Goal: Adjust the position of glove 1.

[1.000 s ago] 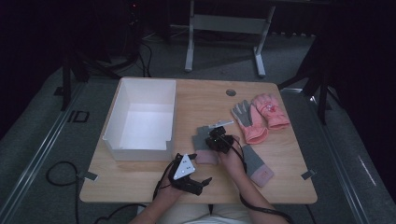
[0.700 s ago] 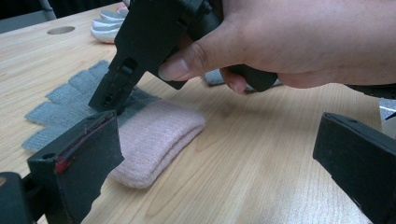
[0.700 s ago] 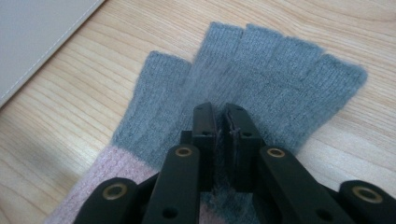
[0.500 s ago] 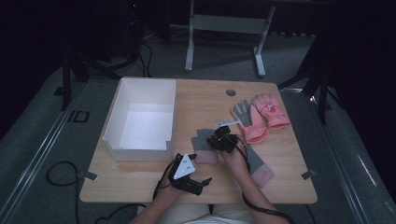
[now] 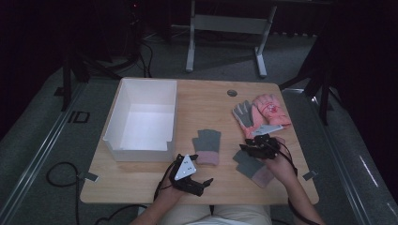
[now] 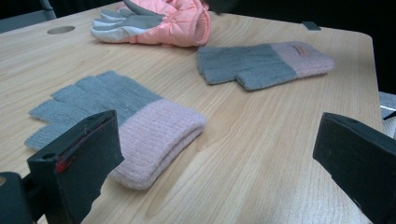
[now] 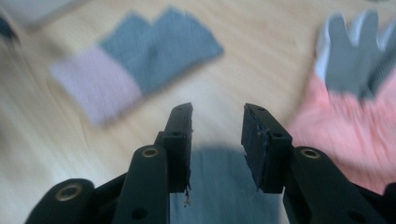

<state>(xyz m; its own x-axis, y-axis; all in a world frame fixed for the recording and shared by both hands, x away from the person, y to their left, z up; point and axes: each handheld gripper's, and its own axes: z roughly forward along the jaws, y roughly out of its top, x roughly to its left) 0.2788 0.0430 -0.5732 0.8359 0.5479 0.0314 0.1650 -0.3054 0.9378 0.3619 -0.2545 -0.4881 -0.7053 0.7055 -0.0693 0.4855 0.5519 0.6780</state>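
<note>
The wooden tabletop (image 5: 141, 180) carries everything, and the largest thing on it is a white open box (image 5: 143, 119), sitting toward 10 o'clock from the tabletop's middle. At 2 o'clock lies a pair of pink padded gloves (image 5: 263, 110) with grey palms, one partly over the other. Near the middle lies a grey knit glove with a pink cuff (image 5: 207, 146), flat, fingers pointing to 12 o'clock. A 2nd knit glove (image 5: 252, 168) of the same kind lies at 4 o'clock, well apart from the 1st, partly under the right gripper.

The left gripper (image 5: 199, 182) rests at 6 o'clock near the tabletop's front edge, its jaws spread wide with nothing between them; in the left gripper view the nearer knit glove lies just beyond them. The right gripper (image 5: 256, 146) hovers over the 2nd knit glove, jaws parted by a moderate gap and holding nothing; its own view is blurred.
</note>
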